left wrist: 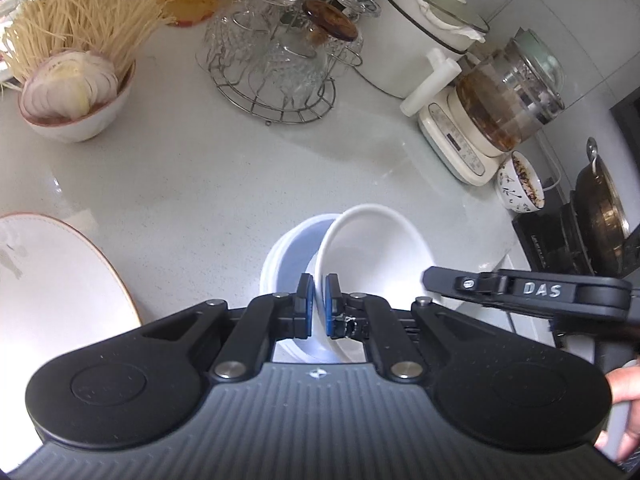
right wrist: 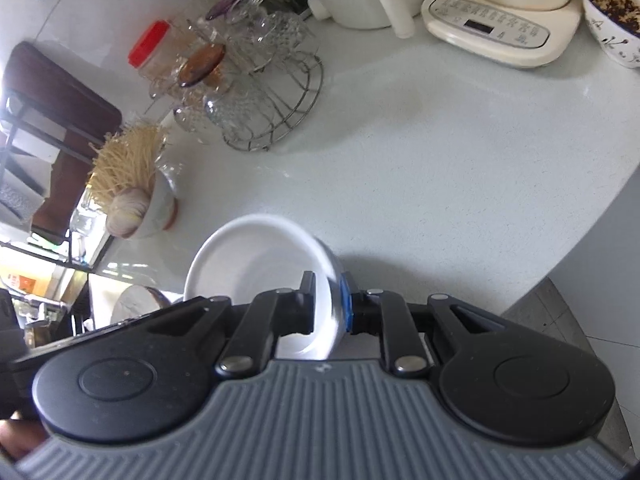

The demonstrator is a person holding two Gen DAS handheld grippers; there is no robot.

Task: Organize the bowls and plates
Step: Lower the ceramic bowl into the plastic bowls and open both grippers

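Both grippers' fingers (left wrist: 307, 300) (right wrist: 347, 300) clamp one white bowl's (left wrist: 376, 240) (right wrist: 248, 264) rim.

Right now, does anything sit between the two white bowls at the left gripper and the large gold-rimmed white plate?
Nothing visible: only bare pale countertop separates the white bowls from the gold-rimmed plate.

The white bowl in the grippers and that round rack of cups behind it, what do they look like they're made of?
White bowl: likely glazed ceramic, possibly melamine; smooth, opaque, glossy with soft highlights. Round rack: bare metal wire, thin shiny silver rods. Cups on it: clear glass, see-through with a textured pattern.
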